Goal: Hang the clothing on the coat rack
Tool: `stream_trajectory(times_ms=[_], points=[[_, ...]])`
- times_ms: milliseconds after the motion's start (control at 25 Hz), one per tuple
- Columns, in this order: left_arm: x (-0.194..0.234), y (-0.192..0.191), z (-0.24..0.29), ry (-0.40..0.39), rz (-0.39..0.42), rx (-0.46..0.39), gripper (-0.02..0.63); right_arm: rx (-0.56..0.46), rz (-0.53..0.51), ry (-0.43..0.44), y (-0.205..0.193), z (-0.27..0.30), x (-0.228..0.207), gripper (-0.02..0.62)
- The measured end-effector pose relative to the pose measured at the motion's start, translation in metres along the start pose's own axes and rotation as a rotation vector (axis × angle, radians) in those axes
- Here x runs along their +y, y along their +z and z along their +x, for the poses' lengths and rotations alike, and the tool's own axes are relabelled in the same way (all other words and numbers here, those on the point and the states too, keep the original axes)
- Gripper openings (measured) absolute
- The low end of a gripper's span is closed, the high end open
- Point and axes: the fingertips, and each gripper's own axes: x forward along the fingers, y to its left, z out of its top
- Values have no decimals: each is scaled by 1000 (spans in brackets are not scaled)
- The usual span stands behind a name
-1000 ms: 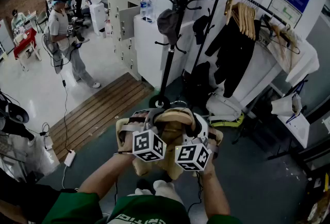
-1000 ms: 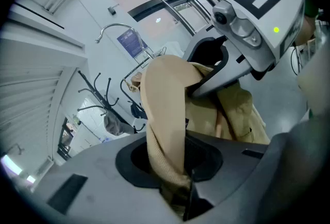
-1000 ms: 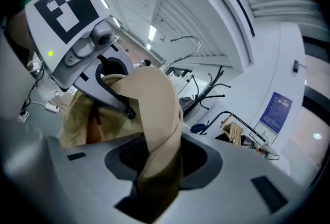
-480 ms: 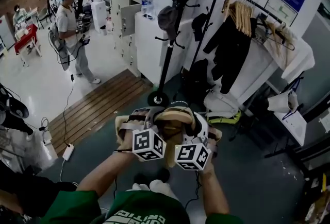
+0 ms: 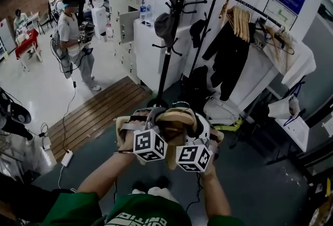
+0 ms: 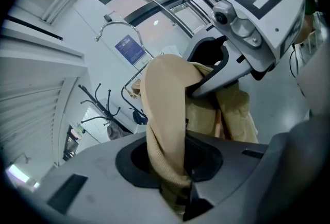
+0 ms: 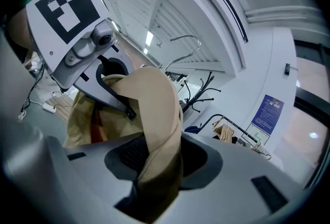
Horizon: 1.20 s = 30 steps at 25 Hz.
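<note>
A tan garment (image 5: pixel 173 125) is bunched between both grippers, held up in front of me at chest height. My left gripper (image 5: pixel 147 127) is shut on a thick fold of the tan garment (image 6: pixel 166 125), which runs down between its jaws. My right gripper (image 5: pixel 199 134) is shut on another fold of the tan garment (image 7: pixel 160 130). The black coat rack (image 5: pixel 174 22) stands ahead on its round base, with a dark cap (image 5: pixel 166 23) hanging on one hook. Its upper hooks are bare.
A clothes rail (image 5: pixel 244 12) with wooden hangers and a black coat (image 5: pixel 229 58) stands to the right. White lockers (image 5: pixel 125 7) line the back wall. A person (image 5: pixel 73 38) stands at the far left beside a wooden floor panel (image 5: pixel 101 110). Bags lie under the rail.
The view has shifted slightly, so the coat rack and rail sit a little higher and further left. Both grippers still hold the garment in the same place.
</note>
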Motion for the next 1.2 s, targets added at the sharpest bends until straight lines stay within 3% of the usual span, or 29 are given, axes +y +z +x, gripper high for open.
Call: stream_trajectory(times_ms=[720,1200], points=[[26,46,94,29,-14,12,78,-35,-9,8,-41,60,-81,160],[51,55,151,22,-18,17,78,-36,-5,9,-57,111,-116,160]])
